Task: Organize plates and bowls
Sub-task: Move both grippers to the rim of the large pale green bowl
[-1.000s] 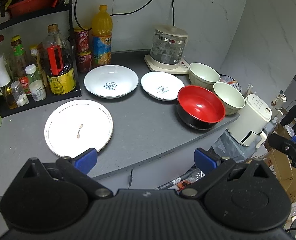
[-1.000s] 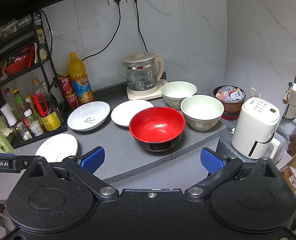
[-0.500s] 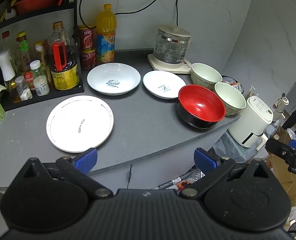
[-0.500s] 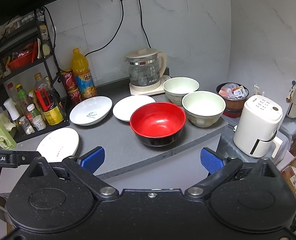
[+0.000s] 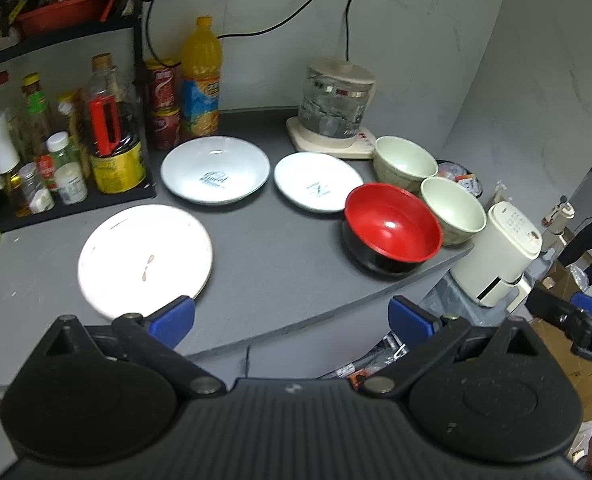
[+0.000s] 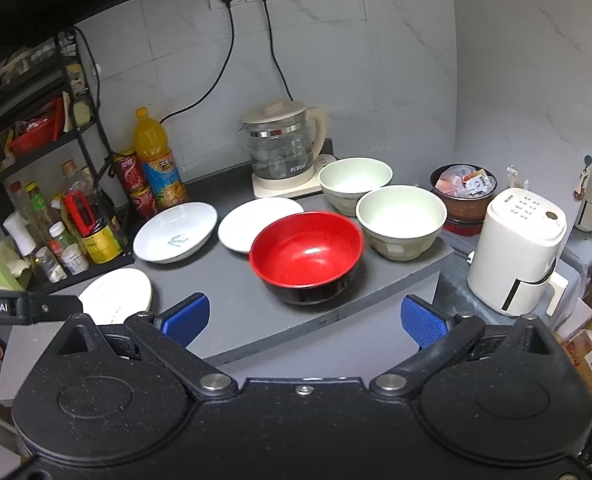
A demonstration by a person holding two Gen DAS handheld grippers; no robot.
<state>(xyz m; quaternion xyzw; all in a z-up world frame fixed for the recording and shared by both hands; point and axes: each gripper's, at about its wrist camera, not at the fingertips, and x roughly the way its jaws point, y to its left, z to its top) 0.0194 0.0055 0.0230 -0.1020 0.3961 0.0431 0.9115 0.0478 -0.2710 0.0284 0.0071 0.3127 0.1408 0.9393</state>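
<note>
Both claws gape empty short of the table (image 5: 280, 264): left claw (image 5: 292, 318), right claw (image 6: 304, 316). Red bowl (image 6: 306, 250) sits near the table's front edge, two pale bowls (image 6: 400, 216) just behind it, plates (image 5: 144, 258) to its left.

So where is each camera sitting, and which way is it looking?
Left wrist: sits on the left gripper, looking forward and down at the grey counter and flat white plate; its blue-padded fingers show, open.
Right wrist: sits on the right gripper, facing the glossy red-and-black bowl and wall; its fingers show, open.
Shared: the same plates, bowls and glass kettle.
</note>
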